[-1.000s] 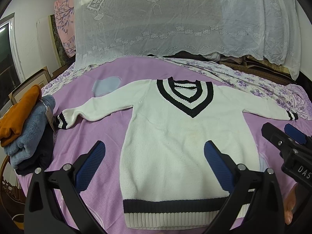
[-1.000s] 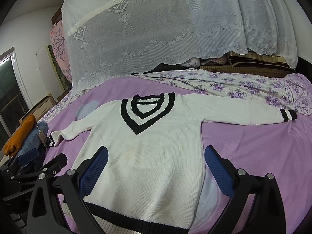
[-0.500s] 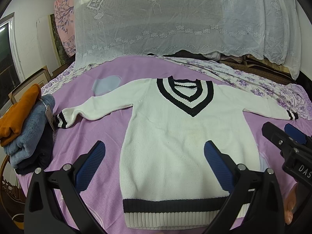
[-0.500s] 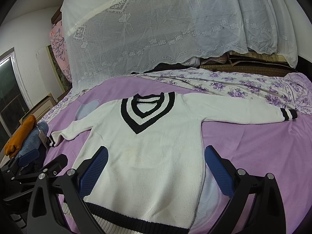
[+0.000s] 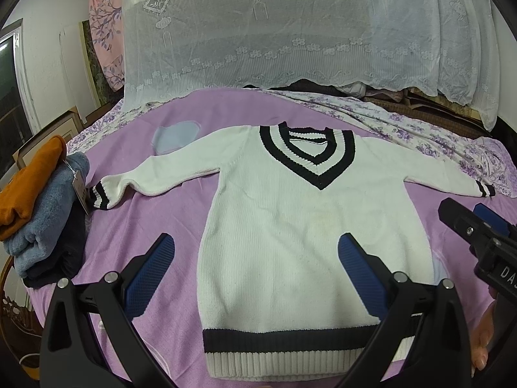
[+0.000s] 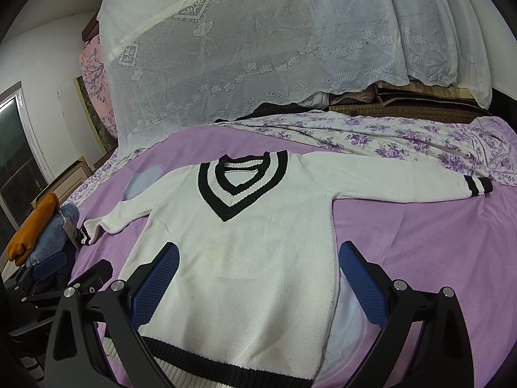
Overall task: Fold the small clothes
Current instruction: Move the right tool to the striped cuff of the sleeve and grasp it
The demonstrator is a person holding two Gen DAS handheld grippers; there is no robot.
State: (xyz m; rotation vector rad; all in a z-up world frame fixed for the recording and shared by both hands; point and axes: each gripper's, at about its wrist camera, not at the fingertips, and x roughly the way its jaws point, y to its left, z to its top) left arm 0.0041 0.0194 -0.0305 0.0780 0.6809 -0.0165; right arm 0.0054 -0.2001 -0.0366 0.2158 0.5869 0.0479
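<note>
A white knit sweater (image 5: pixel 290 226) (image 6: pixel 239 252) with a black-striped V-neck, black cuffs and a black hem band lies flat, front up, on the purple bedspread (image 5: pixel 181 226), both sleeves spread out. My left gripper (image 5: pixel 255 258) hovers open above the sweater's lower left part, nothing between its blue pads. Over the lower right part of the sweater, my right gripper (image 6: pixel 258 268) is open too and holds nothing. The right gripper also shows at the left wrist view's right edge (image 5: pixel 478 226), and the left gripper at the right wrist view's lower left (image 6: pixel 61 274).
A stack of folded clothes (image 5: pixel 42 207) (image 6: pixel 42 229), orange on blue on dark, sits at the bed's left edge. A floral sheet (image 6: pixel 387 135) and a white lace cover (image 5: pixel 290 32) over bedding fill the back. A pale blue patch (image 5: pixel 174 135) lies beside the left sleeve.
</note>
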